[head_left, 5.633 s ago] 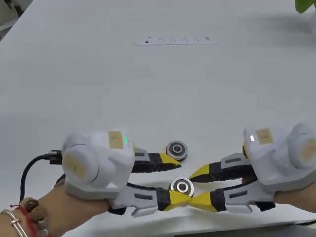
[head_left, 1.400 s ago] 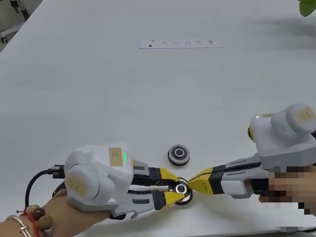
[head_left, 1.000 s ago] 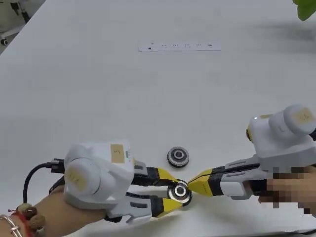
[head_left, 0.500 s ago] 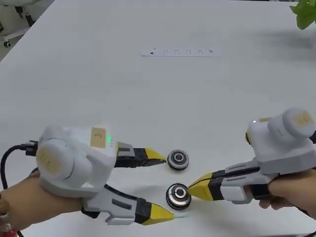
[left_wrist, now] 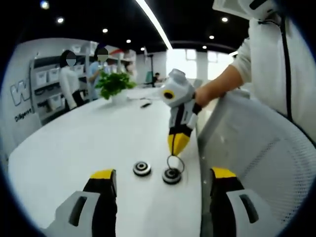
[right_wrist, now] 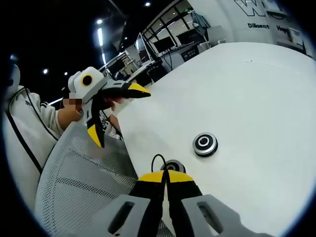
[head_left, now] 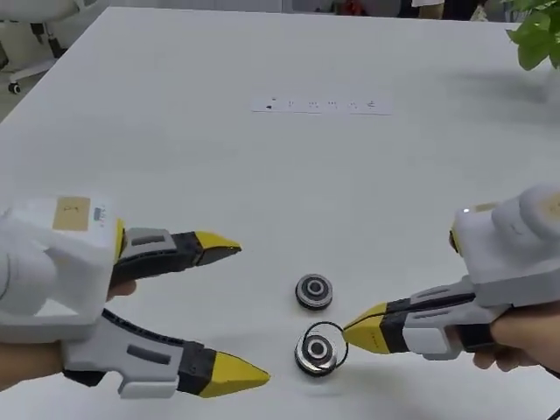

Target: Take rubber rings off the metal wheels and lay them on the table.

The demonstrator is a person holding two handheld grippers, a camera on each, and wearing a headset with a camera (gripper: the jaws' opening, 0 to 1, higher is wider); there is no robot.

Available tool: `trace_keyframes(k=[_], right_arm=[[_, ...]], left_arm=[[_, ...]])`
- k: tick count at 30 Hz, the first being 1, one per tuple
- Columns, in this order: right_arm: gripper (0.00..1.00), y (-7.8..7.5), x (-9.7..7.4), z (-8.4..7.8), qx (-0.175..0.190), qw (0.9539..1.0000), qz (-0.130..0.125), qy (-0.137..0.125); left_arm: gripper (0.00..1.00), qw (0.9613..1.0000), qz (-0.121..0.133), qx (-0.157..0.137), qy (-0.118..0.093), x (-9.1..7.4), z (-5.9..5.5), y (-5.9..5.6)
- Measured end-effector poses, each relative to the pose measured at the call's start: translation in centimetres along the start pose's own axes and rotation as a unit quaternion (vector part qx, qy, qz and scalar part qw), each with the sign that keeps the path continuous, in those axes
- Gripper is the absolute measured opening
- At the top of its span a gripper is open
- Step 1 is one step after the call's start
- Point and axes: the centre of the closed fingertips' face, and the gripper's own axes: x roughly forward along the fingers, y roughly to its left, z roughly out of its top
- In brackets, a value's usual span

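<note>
My right gripper (head_left: 352,331) has its yellow jaws pressed together on the thin black rubber ring (head_left: 325,325), pinching one side of it. I hold it this way so the ring can be pulled up and away from the small round silver metal wheel (head_left: 315,352), which sits on the white bench (head_left: 262,175). The ring makes a loose loop just above that wheel and hangs from my jaw tips. In the left gripper view it looks lifted on one side, but I cannot tell if the low part of the loop touches the wheel. My left gripper (head_left: 232,312) is off to the left of that wheel, with its jaws spread wide and nothing in them. I think it is out of the way so the ring has room to come off. A second round metal wheel (head_left: 313,291) lies flat just behind the first wheel, apart from it. It looks to have a dark ring round it, so that one is not yet done. The task names no box or tray, so the ring goes flat on the bare bench. I judge a spot beside the first wheel would do.
</note>
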Motion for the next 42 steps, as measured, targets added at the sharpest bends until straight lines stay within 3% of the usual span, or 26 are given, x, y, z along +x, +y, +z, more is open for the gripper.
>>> trace_keyframes(k=[10,24,33,42], right_arm=[[0.0,0.8,-1.4,1.3,-0.002,0.9999,-0.005,-0.015],[0.0,1.5,-2.7,3.1,-0.012,0.9994,-0.008,-0.031],[0.0,2.5,-3.0,4.5,-0.026,0.9989,-0.003,-0.038],[0.0,3.2,-2.8,5.1,-0.033,0.9988,0.005,-0.037]], left_arm=[[0.86,0.9994,0.033,-0.006,-0.003,-2.4,0.0,0.5],[0.91,0.9972,0.07,-0.026,-0.001,-4.4,-1.2,0.7],[1.0,0.9962,0.073,-0.045,0.014,-4.5,-2.7,0.0],[1.0,0.9949,0.078,-0.061,0.022,-4.5,-4.0,-0.1]])
